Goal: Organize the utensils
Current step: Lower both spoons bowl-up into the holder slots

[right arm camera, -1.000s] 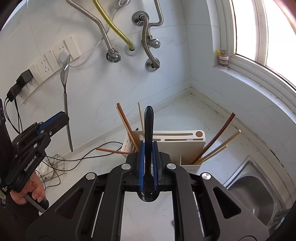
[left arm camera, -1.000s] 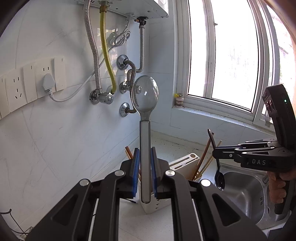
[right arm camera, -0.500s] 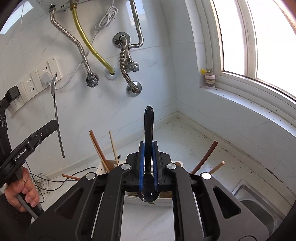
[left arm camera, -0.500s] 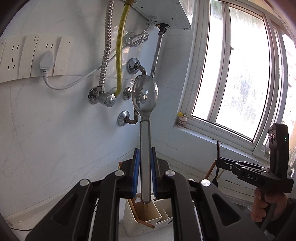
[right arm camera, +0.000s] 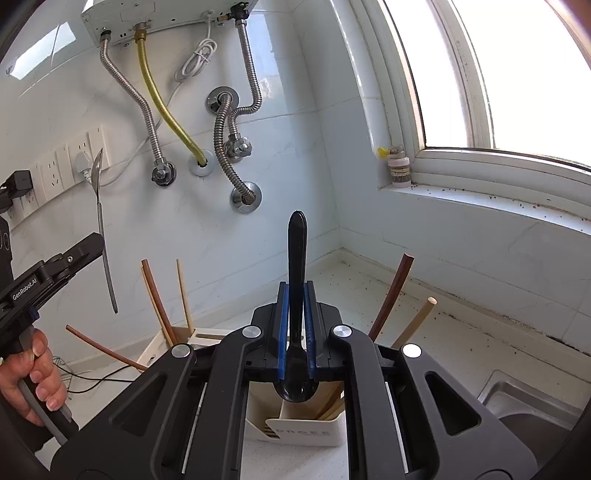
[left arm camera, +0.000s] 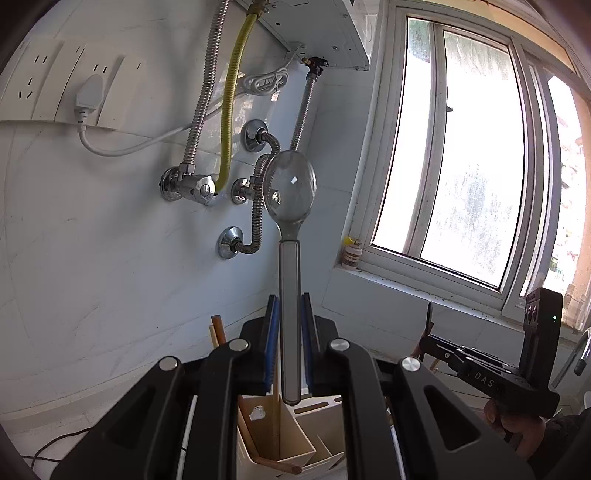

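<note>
Cream utensil holder point(right arm camera: 295, 432) stands on the white table point(right arm camera: 424, 306) in the wall corner, directly below both grippers. In the left wrist view its open compartments point(left arm camera: 291, 439) show just under the fingers; whether the spoon tips are inside them, can't tell.

Silver spoon point(left arm camera: 290, 229) clamped by its handle in the left gripper point(left arm camera: 290, 328), bowl up, upright, handle end hanging just over the holder. Blue finger pads point(left arm camera: 272, 332) pressed on both sides of the handle, closed on it.

Black spoon point(right arm camera: 296, 295) clamped in the right gripper point(right arm camera: 296, 325), handle up, bowl down, bowl just above the holder's top edge. Fingers closed tight on the neck of the spoon.

Wooden chopsticks point(right arm camera: 159, 299) lean out of the holder's left side, one dark stick point(right arm camera: 107, 349) nearly flat, pointing left. Dark brown chopstick point(right arm camera: 391, 291) and a pale one point(right arm camera: 415, 321) lean out the holder's right side.

Right of the holder: steel sink point(right arm camera: 532, 398) corner. Behind the holder on the wall: corrugated metal hoses point(right arm camera: 225, 147), yellow gas hose point(right arm camera: 166, 114), wall sockets point(right arm camera: 62, 166) to the left with a white plug in. Above the holder: white water heater point(right arm camera: 162, 22) underside. Window point(right arm camera: 498, 74) right of the holder, small jar point(right arm camera: 399, 166) on its sill.

A hand point(right arm camera: 33, 373) grips the left gripper's handle, seen left of the holder in the right wrist view; another hand point(left arm camera: 517, 428) on the right gripper's handle in the left wrist view.
</note>
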